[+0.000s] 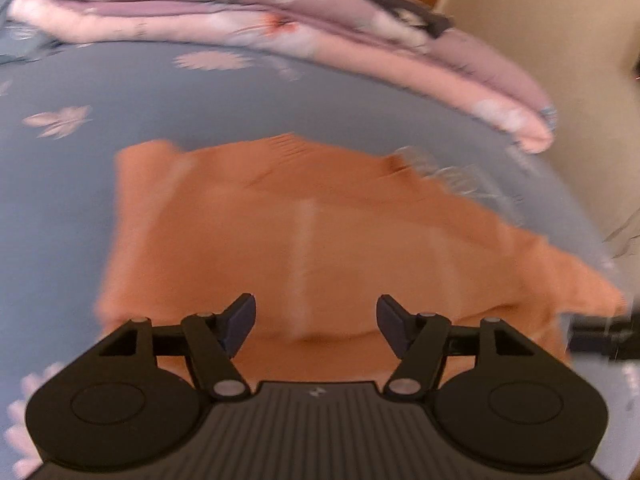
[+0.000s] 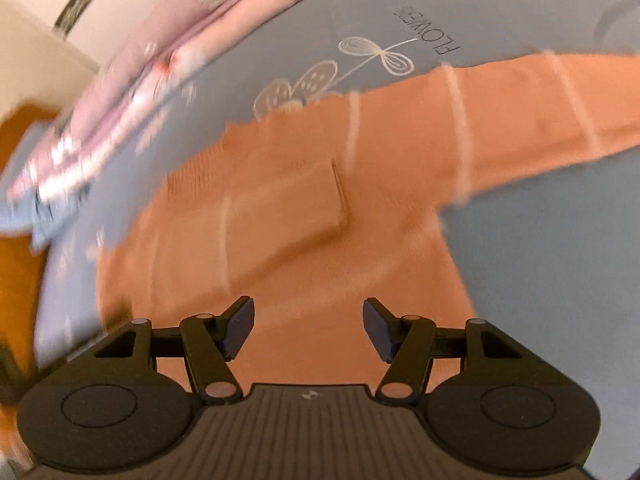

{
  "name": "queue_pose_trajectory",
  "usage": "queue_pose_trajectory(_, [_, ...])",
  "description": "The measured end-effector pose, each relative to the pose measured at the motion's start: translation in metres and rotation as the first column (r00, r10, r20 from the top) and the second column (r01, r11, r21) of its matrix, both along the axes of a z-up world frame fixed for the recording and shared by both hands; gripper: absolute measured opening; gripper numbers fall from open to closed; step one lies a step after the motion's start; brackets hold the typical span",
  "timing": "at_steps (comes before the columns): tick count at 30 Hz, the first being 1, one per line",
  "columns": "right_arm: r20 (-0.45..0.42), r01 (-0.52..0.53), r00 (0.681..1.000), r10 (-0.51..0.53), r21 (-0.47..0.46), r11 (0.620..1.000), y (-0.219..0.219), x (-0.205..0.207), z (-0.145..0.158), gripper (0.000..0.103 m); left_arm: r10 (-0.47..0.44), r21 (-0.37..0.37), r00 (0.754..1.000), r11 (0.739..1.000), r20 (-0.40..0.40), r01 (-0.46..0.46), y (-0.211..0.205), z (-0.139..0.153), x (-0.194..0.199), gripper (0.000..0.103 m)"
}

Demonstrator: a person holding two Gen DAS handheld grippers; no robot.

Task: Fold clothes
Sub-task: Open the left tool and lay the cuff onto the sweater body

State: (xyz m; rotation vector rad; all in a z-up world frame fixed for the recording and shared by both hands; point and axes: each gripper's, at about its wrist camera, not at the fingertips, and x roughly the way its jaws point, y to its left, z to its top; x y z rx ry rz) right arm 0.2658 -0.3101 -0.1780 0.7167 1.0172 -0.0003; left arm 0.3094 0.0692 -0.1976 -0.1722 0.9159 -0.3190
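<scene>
Orange sweater (image 1: 320,240) lies flat on the blue-grey bedsheet (image 1: 140,92), below both tools. Left gripper (image 1: 316,322) and right gripper (image 2: 308,326) each stand with jaws wide apart above the sweater, nothing between them. Only the right wrist view shows a sleeve (image 2: 520,120) stretched away from the sweater's body, and a printed flower beyond it. Only the left wrist view shows the folded pink quilt (image 1: 280,28) whole. Motion blur softens every edge.

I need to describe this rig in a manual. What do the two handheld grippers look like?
Both match: the left gripper and right gripper have matte black ribbed bodies with a small pale logo, round black side discs, silver pivot pins on black linkage arms, and dark blue-grey pads. No cables or sleeves show.
</scene>
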Motion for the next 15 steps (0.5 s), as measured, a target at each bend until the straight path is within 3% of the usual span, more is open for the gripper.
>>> queue_pose_trajectory(4, [-0.038,0.166,0.986,-0.162,0.166,0.972,-0.008,0.03,-0.034,0.064,0.042,0.041,0.999,0.998,-0.008,-0.041,0.02,-0.003,-0.014,0.067])
queue_pose_trajectory(9, [-0.093,0.378,0.926,-0.367,0.266,0.887,-0.015,0.042,-0.066,0.061,0.052,0.047,0.999,0.998,-0.014,-0.052,0.033,-0.009,-0.02,0.067])
queue_pose_trajectory(10, [-0.093,0.406,0.914,-0.396,0.274,0.872,-0.016,0.043,-0.067,0.058,0.051,0.047,0.999,0.998,-0.015,-0.05,0.034,-0.01,-0.02,0.067])
queue_pose_trajectory(11, [-0.095,0.422,0.906,-0.412,0.26,0.868,-0.017,0.045,-0.066,0.039,0.053,0.045,0.998,0.998,-0.016,-0.052,0.035,-0.011,-0.02,0.067])
queue_pose_trajectory(13, [-0.1,0.447,0.895,-0.435,0.231,0.865,-0.017,0.05,-0.065,0.012,0.061,0.036,0.998,0.998,-0.015,-0.06,0.036,-0.013,-0.02,0.067])
queue_pose_trajectory(15, [-0.089,0.437,0.899,-0.428,0.221,0.872,-0.016,0.055,-0.059,0.012,0.07,0.037,0.997,0.997,-0.017,-0.069,0.036,-0.015,-0.018,0.067])
